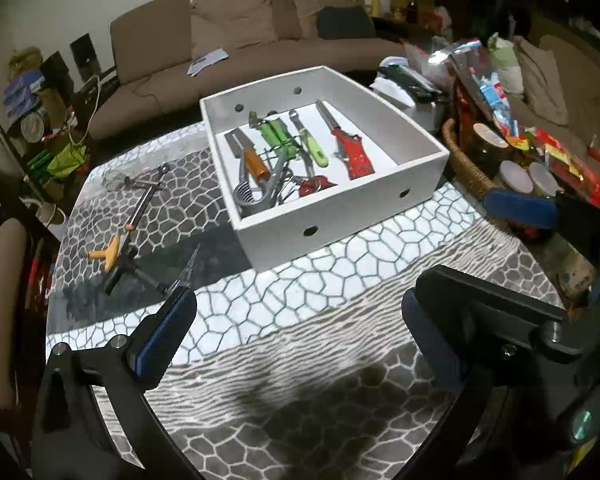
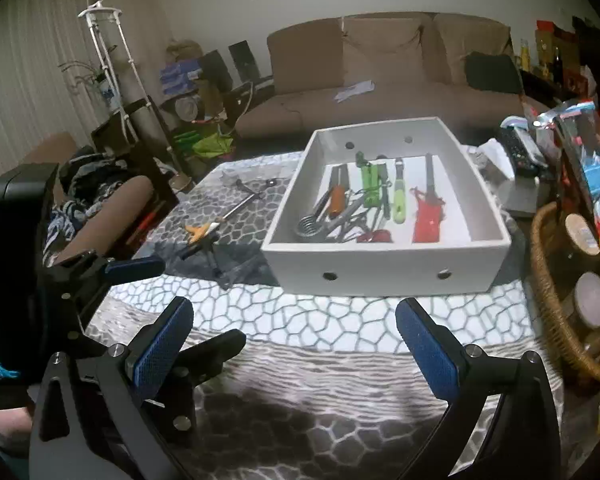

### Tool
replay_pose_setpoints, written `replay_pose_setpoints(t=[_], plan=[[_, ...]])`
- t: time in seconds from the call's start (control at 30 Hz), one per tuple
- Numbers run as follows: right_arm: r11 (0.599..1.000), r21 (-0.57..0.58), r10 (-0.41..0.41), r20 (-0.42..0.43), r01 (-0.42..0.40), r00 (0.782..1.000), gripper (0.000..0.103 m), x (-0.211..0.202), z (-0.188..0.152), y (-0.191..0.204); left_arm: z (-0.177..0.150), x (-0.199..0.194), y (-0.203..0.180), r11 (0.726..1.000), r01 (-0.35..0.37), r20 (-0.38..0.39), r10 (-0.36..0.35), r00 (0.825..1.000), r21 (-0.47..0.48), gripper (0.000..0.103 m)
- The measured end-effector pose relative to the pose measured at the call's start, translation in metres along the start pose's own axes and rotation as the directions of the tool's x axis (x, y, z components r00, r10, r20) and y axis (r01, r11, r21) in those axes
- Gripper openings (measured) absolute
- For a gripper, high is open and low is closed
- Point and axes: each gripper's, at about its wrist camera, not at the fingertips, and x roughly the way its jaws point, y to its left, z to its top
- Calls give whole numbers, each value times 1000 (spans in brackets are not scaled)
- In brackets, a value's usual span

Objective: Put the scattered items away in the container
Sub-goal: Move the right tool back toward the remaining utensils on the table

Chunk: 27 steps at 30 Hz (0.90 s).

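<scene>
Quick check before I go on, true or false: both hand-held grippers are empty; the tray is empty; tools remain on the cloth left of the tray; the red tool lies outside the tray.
1. Both the left hand-held gripper and the right hand-held gripper are open and empty. True.
2. The tray is empty. False: it holds several tools.
3. Tools remain on the cloth left of the tray. True.
4. The red tool lies outside the tray. False: it lies inside.

A box (image 2: 384, 268) sits mid-worktop (image 2: 340, 332) with utensils (image 2: 364, 208) lying inside, loose tools (image 2: 220, 224) on the worktop to its left, a wicker basket (image 2: 548, 292) at its right, and a sofa (image 2: 380, 80) behind.
</scene>
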Motion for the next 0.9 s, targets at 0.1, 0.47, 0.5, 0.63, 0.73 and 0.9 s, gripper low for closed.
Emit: replay_pose_setpoints(t=[0.1, 0.47, 0.5, 0.63, 0.73, 0.9], plan=[[1000, -3, 6, -3, -6, 1000, 103, 7, -5, 13, -10, 2, 13, 1000, -1, -7, 1, 1000, -18, 103], [999, 35, 31, -51, -29, 998, 103, 71, -12, 48, -64, 36, 150, 971, -67, -55, 56, 997, -228, 103], [999, 34, 25, -64, -23, 998, 103, 80, -11, 49, -70, 41, 169, 962, -73, -61, 59, 996, -265, 103], [999, 43, 35, -107, -30, 994, 103, 116, -10, 54, -92, 60, 231, 918, -75, -71, 52, 996, -390, 103], [996, 66, 71, -150, -62, 986, 103, 144, -11, 56, -98, 75, 247, 911, -58, -71, 31, 997, -409, 103], [996, 28, 88, -183, -84, 979, 103, 171, -14, 66, -90, 109, 262, 886, 0, -64, -34, 997, -463, 102]])
